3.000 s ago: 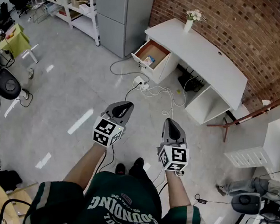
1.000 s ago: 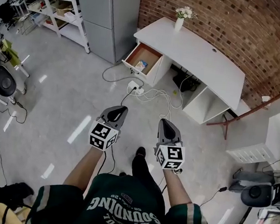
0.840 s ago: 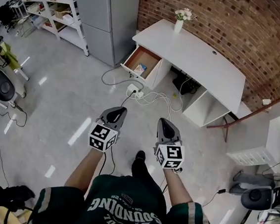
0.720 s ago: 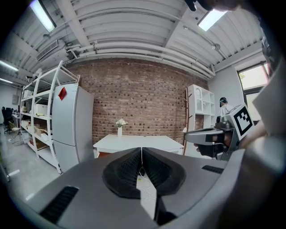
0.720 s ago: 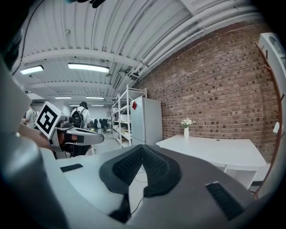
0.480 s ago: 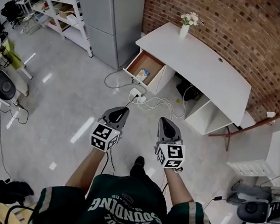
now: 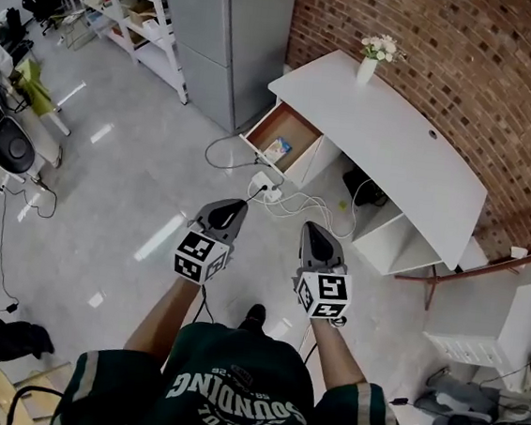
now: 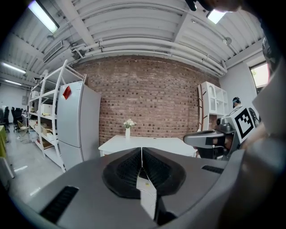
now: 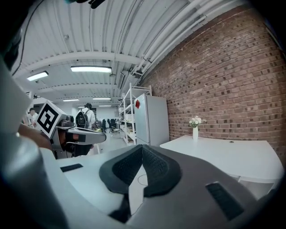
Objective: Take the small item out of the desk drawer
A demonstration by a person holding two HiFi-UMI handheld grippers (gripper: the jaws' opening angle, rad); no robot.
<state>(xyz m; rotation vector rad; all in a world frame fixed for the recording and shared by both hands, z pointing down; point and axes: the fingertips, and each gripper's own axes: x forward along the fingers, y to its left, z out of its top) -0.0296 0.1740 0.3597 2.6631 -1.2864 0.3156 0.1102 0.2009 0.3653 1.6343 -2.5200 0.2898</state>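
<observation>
**Small item lies in the open drawer**

The left gripper (image 7: pixel 233 205) and the right gripper (image 7: pixel 313 231) are held side by side above the floor. Each has its jaws pressed together with nothing between them. Well ahead of both tips, the desk (image 7: pixel 399 150) has its drawer (image 7: pixel 296 125) pulled out. The small item (image 7: pixel 278 149) lies flat on the drawer's wooden bottom. A power strip (image 7: pixel 266 191) lies on the floor between the tips and the drawer. Farther on, a vase (image 7: pixel 367 69) holding flowers stands on the desk.
</observation>
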